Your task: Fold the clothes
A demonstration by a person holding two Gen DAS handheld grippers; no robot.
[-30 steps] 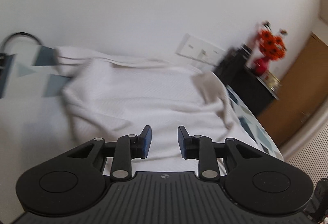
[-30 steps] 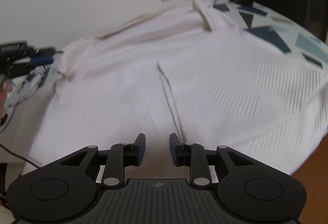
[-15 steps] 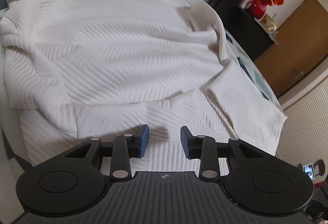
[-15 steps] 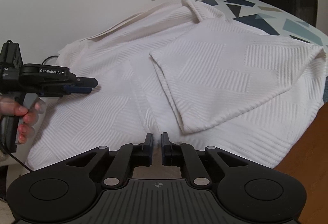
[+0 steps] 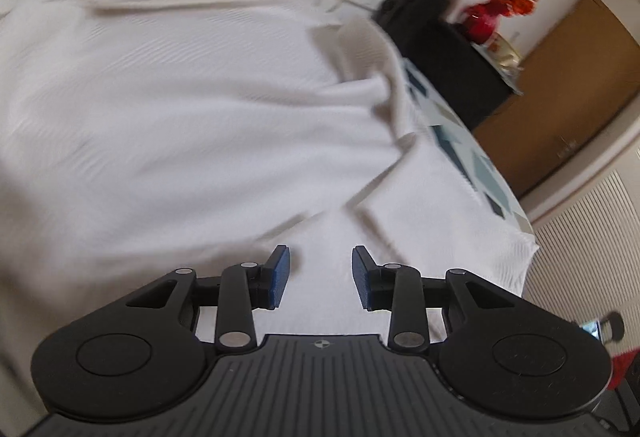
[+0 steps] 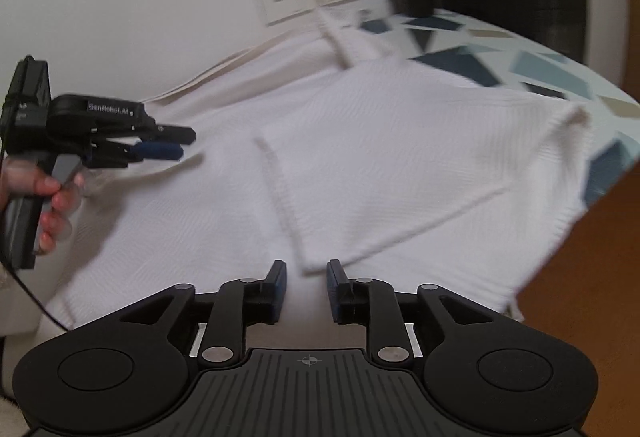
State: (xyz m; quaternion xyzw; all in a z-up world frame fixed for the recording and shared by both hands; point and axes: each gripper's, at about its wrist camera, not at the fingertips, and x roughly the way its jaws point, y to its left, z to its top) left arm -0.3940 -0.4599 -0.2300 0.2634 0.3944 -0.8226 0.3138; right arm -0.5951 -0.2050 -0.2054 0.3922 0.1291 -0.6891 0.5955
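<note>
Left claw (image 5: 320, 273) gapes wide, holding nothing; right claw (image 6: 306, 287) stands partly apart, also holding nothing. The white garment (image 6: 400, 157) lies spread just ahead of both.

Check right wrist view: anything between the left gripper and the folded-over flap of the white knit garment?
Nothing but the garment's flat lower layer. In the right wrist view, left gripper and folded-over flap are separated only by bare white knit garment.

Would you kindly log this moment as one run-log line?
task: fold clothes | white garment: one flap folded over | left gripper: open, empty | right gripper: open, empty, at flap corner
</note>
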